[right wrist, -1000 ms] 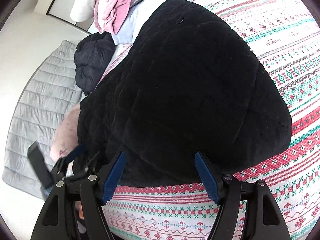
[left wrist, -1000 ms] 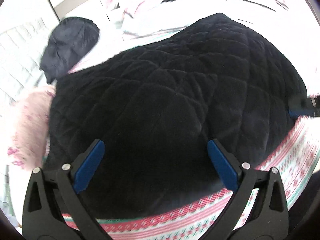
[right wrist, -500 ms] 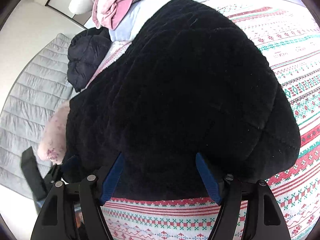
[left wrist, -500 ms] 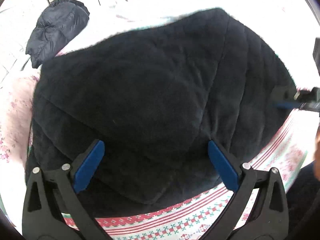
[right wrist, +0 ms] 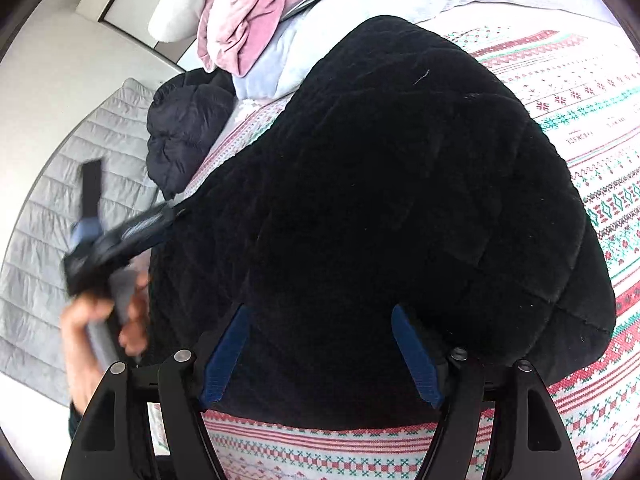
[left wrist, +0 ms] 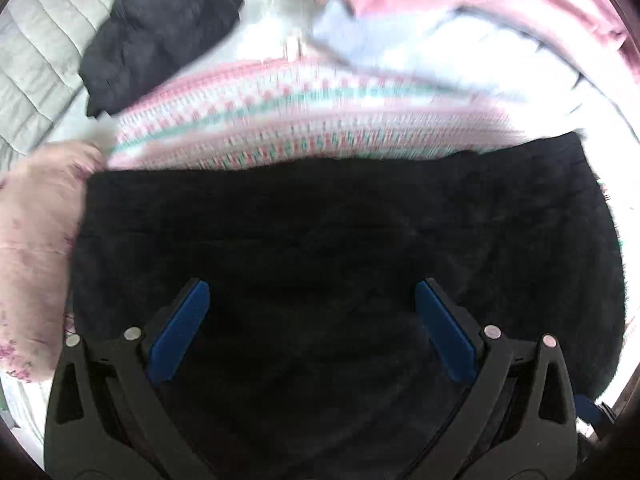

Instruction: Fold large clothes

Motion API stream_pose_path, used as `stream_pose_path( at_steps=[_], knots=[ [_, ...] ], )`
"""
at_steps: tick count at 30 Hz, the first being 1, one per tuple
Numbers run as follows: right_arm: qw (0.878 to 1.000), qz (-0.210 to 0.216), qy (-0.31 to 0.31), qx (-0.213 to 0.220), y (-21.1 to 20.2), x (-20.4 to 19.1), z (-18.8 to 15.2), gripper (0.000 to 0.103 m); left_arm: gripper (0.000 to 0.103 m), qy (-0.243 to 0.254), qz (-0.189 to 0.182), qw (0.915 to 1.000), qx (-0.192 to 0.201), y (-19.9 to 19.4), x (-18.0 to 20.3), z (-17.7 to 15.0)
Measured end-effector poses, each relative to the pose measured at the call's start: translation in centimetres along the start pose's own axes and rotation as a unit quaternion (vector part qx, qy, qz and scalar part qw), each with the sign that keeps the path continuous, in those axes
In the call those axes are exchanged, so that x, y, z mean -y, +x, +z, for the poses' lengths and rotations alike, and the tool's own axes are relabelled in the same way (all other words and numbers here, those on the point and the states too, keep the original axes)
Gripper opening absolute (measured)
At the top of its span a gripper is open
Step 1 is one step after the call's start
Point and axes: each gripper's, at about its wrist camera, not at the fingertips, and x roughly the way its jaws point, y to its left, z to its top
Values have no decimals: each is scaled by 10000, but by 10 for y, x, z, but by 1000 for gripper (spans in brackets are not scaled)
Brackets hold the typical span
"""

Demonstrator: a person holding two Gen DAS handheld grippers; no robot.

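While our left claw (left wrist: 312, 332) swings back across the black coat (right wrist: 380, 220) on the bedspread (right wrist: 580, 128), both claws gape empty, right claw (right wrist: 320, 354) included, so we're hunting the next fold edge.

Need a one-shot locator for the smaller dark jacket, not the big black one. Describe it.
Start at the bed with the patterned bedspread. The big black quilted coat fills its middle; look past it toward the pink clothes. The puffer jacket sits bunched at the bed's edge, smaller, navy and shiny rather than plush black.
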Motion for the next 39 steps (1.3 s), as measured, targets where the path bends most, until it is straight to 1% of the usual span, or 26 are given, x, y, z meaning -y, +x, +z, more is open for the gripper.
stream_pose_path(
  at_steps=[1, 3, 5, 6, 11, 14, 16, 19, 20, 22, 23, 25, 26, 28, 30, 33, 35, 37, 38, 39],
  knots=[
    [10000, -7, -8, -13, 1, -1, 1, 75, 103, 114, 101, 9998, -90, 14, 5, -3],
    [10000, -10, -18, -56, 3, -1, 1, 75, 103, 125, 121, 9998, 90, 29, 5, -11],
    [10000, -6, 15, -63, 5, -2, 2, 75, 103, 8, 0, 9999, 156, 32, 1, -16],
    [10000, -10, 11, -62, 6, -2, 1, 75, 103, -11, -40, 9999, 116, 31, -1, -16],
    [10000, 10, -47, -81, 3, -2, -4, 75, 103, 90, 28, 9998, 171, 31, -1, -11],
    [9999, -52, -77, -40, -1, 0, -7, 75, 103, -19, -170, 9995, 255, 16, -7, -14],
    [10000, -81, -46, -8, -3, 2, -10, 75, 102, -62, -316, 9991, 281, -6, -13, -21],
    [9997, -211, -132, 64, -6, 0, -12, 75, 102, 145, -493, 9981, 342, -43, -14, -46],
    [9994, -279, -186, 89, -7, -2, -12, 75, 102, 259, -513, 9976, 395, -54, -12, -60],
    [9984, -444, -287, 173, -7, -7, -13, 75, 102, 428, -415, 9973, 424, -64, -6, -81],
    [9975, -565, -362, 225, -6, -11, -13, 75, 102, 540, -332, 9973, 364, -62, -2, -94],
    [9955, -759, -500, 279, -3, -17, -15, 75, 102, 564, -275, 9976, 276, -51, 3, -108],
    [9945, -836, -553, 289, -1, -20, -16, 75, 103, 551, -200, 9977, 350, -44, 4, -113],
    [9926, -977, -652, 316, 2, -26, -19, 75, 103, 588, -76, 9974, 403, -37, 9, -117],
    [9902, -1104, -774, 369, 2, -31, -21, 75, 103, 571, 31, 9974, 435, -38, 13, -117],
    [9870, -1253, -903, 441, 3, -35, -24, 75, 103, 532, -10, 9977, 427, -39, 12, -117],
    [9873, -1246, -891, 425, 1, -30, -29, 75, 103, 534, -55, 9975, 449, -40, 10, -118],
    [9897, -1140, -786, 362, -2, -22, -35, 75, 103, 537, -56, 9974, 478, -40, 9, -119],
    [9915, -1046, -685, 351, -6, -16, -39, 75, 103, 531, -54, 9974, 487, -41, 8, -119],
    [9947, -861, -467, 327, -10, -5, -44, 75, 103, 524, -51, 9974, 490, -41, 9, -120]
  ],
)
